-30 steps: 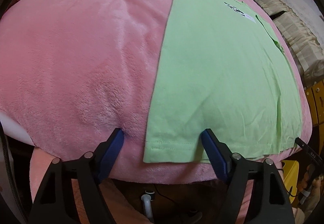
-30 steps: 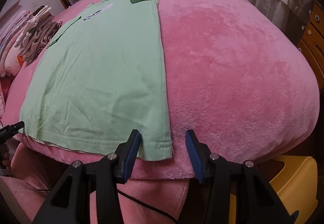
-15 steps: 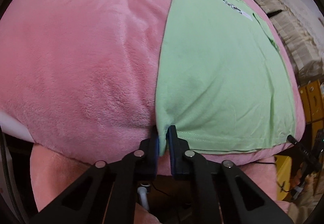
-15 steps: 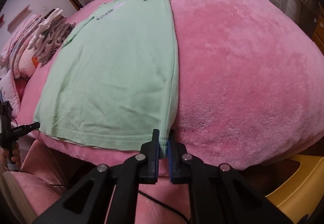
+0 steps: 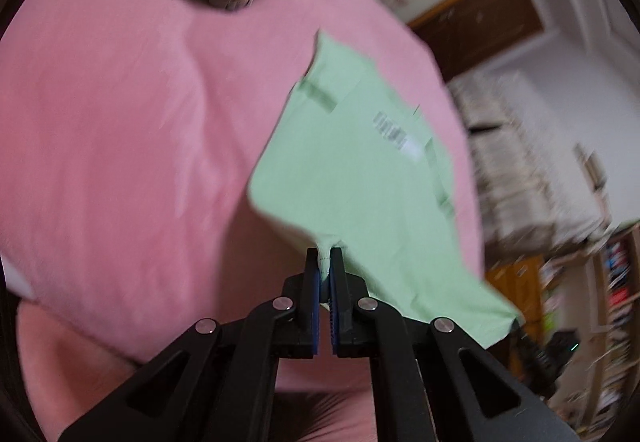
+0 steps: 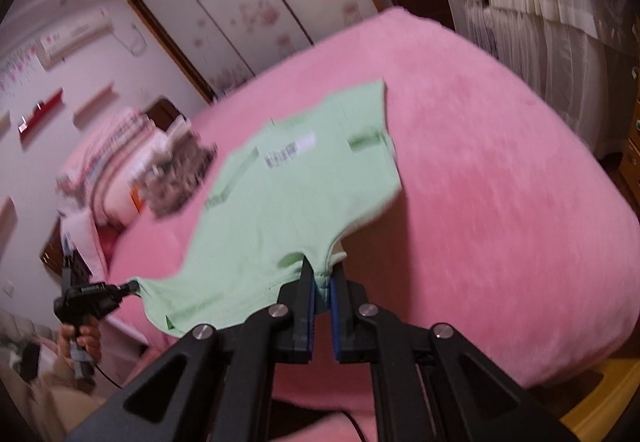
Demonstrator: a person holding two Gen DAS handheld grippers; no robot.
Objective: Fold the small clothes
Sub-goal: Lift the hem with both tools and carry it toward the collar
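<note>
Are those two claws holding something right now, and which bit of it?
Yes. Both hold the green T-shirt by its bottom hem: the left claw pinches one corner, the right claw the other.

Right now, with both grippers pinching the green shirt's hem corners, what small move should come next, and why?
Probably carry both corners forward toward the collar. The left gripper and right gripper are each shut on a hem corner of the green shirt, its lower half hangs raised off the pink blanket, and the collar end lies flat.

Light-green small T-shirt [image 5: 360,178], hem corners lifted, upper part flat on pink blanket [image 5: 120,122].
</note>
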